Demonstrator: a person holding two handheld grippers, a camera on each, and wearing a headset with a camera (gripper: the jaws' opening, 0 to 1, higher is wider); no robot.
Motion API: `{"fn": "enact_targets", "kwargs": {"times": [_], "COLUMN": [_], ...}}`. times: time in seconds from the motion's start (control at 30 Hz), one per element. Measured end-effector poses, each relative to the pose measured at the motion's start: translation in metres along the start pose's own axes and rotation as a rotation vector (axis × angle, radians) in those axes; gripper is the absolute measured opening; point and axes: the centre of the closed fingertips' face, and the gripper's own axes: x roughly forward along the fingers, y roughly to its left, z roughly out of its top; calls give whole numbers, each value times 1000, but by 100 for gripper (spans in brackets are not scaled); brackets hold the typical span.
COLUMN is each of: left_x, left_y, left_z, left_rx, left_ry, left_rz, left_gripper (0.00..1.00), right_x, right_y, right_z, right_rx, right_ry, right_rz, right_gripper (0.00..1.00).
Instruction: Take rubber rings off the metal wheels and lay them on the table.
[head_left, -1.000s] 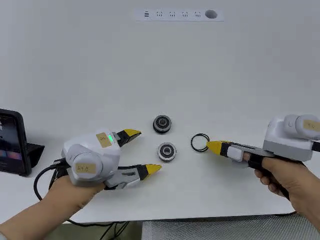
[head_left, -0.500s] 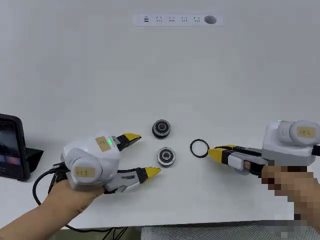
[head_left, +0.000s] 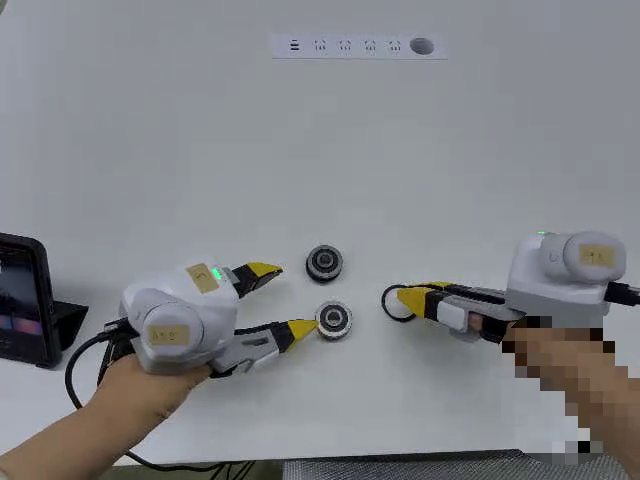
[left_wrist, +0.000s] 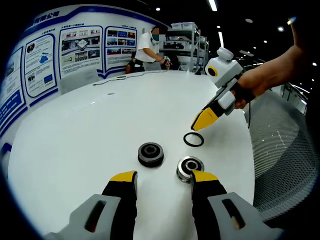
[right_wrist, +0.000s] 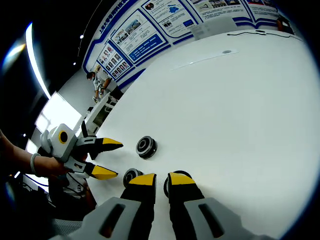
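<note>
Two metal wheels lie mid-table. The far wheel has a black rubber rim. The near wheel looks bare metal. A loose black rubber ring lies flat to their right. My left gripper is open and holds nothing, with one yellow tip almost touching the near wheel. My right gripper has its jaws nearly together with nothing between them, and its tips sit over the ring's right edge.
A dark tablet stands at the table's left edge, and a cable trails from the left gripper. A white power strip lies at the far back. Bare white tabletop stretches behind the wheels.
My right gripper has slid left until its tips overlap the loose ring. My left gripper has edged right, bringing its nearer tip up to the near wheel.
</note>
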Motion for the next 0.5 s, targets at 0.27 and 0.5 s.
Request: {"fn": "enact_targets", "kwargs": {"times": [0.27, 0.5], "left_x": [7, 15], "left_y": [10, 13], "left_z": [7, 15], "left_rx": [-50, -46], "left_ry": [-15, -19], "left_rz": [27, 31], "left_gripper": [40, 35], "right_x": [15, 23], "right_y": [11, 16], "right_z": [6, 9], "right_rx": [-13, -17], "right_ry": [7, 7], "right_rz": [36, 50], "right_gripper": [10, 10]}}
